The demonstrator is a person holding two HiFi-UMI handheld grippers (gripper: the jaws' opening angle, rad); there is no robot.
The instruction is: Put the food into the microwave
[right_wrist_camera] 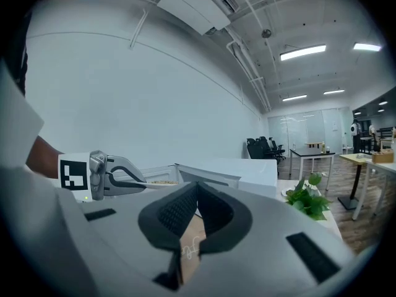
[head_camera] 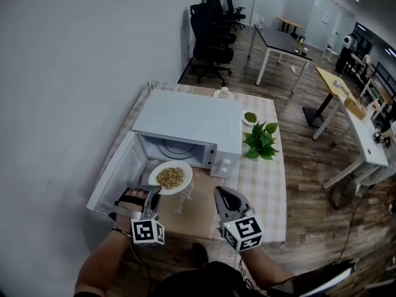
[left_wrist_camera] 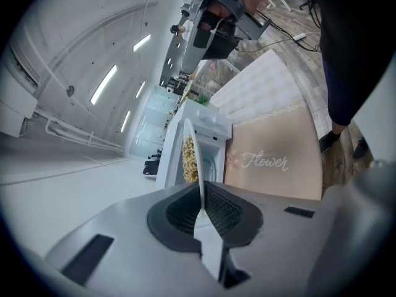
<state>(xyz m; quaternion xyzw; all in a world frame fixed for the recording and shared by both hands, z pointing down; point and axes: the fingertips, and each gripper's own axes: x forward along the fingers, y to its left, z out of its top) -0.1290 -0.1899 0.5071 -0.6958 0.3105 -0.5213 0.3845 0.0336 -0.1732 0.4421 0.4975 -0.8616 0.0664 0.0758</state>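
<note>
**While the plate hangs at the opening, keep it level**

As the left gripper pinches the near rim of the white plate, the food, a heap of pale grains, sits just in front of the microwave. Its door stands wide open to the left. The plate is held off the table, above the brown mat, and is not yet inside. The right gripper hovers beside it over the mat, jaws pressed together on nothing.

A grip on one edge leaves the far side free to droop, so the move in should probably be slow and straight, with the wrist flat so no grains slide. Clear the lower lip of the opening and set the plate near the middle of the chamber floor. Then let go and back out without nudging the door.
</note>
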